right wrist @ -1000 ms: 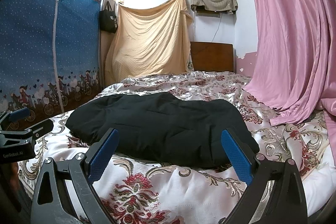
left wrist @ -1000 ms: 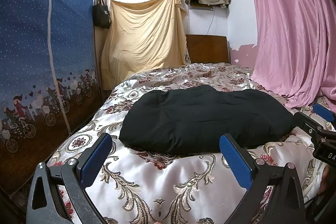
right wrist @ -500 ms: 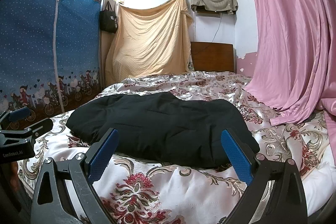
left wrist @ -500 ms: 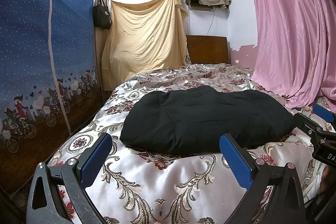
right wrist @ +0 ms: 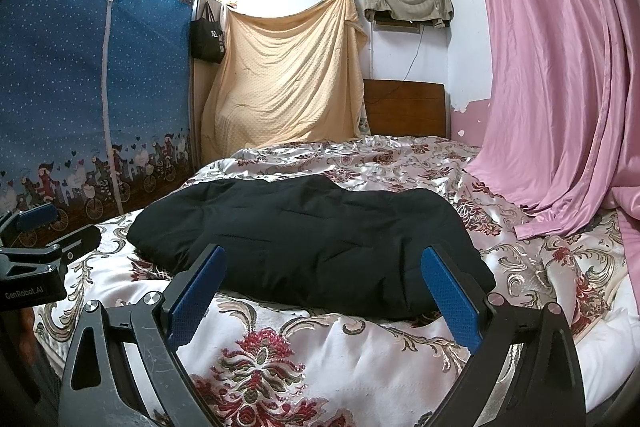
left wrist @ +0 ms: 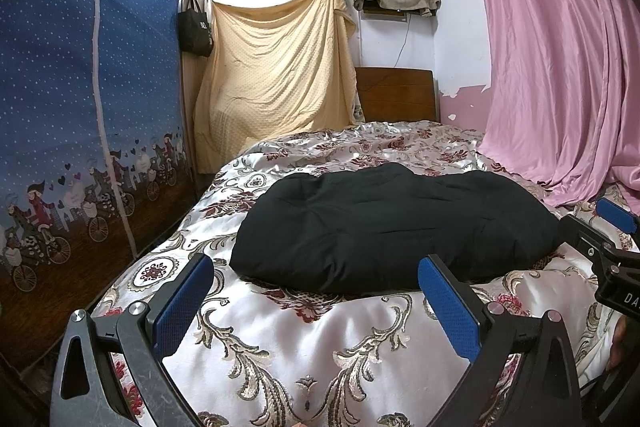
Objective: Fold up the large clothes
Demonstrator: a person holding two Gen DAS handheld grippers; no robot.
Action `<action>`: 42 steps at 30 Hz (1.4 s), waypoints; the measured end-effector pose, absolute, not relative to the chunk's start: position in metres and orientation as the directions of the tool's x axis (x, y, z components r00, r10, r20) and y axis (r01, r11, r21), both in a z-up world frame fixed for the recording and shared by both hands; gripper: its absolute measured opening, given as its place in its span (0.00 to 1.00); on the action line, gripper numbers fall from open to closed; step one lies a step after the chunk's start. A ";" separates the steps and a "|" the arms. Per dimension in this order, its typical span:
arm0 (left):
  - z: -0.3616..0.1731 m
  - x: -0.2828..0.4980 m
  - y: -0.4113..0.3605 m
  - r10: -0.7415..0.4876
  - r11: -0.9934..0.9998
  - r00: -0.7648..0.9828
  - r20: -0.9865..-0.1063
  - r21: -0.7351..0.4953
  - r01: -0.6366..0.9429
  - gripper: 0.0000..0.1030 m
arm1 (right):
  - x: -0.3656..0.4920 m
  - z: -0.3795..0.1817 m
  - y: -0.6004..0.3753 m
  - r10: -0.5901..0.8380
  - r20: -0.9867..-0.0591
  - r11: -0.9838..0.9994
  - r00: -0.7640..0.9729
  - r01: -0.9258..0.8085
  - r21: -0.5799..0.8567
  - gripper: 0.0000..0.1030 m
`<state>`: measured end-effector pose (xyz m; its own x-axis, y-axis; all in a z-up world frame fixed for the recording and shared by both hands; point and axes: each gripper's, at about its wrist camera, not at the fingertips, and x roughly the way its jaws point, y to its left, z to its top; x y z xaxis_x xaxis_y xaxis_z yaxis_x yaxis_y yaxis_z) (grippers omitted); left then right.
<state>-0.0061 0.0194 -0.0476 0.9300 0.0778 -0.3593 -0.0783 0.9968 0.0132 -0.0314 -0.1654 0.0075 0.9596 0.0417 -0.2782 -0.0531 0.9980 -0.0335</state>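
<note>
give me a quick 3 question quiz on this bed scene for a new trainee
1. True or false: the left gripper is shut on the black garment.
2. What lies right of the black garment, draping onto the bedspread? A) pink curtain B) blue wardrobe cover C) black bag
3. Fill in: the beige sheet hangs in front of the wall, left of the wooden ____.

Key:
1. False. Both it and the right gripper are open and hold nothing.
2. A, the pink curtain.
3. headboard
</note>
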 end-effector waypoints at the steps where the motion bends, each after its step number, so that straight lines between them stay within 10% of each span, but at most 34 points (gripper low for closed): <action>1: -0.048 -0.006 0.019 0.077 0.997 0.930 -0.360 0.013 -0.078 1.00 | -0.031 0.008 -0.165 0.041 -0.278 0.998 0.960 -0.053 -0.034 0.93; 42: -0.047 -0.006 0.020 0.077 0.997 0.930 -0.359 0.013 -0.077 1.00 | -0.032 0.006 -0.163 0.040 -0.277 0.998 0.960 -0.051 -0.032 0.93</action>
<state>-0.0064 0.0197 -0.0475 0.9302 0.0769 -0.3589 -0.0772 0.9969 0.0135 -0.0323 -0.1632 0.0059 0.9600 0.0405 -0.2771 -0.0515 0.9981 -0.0324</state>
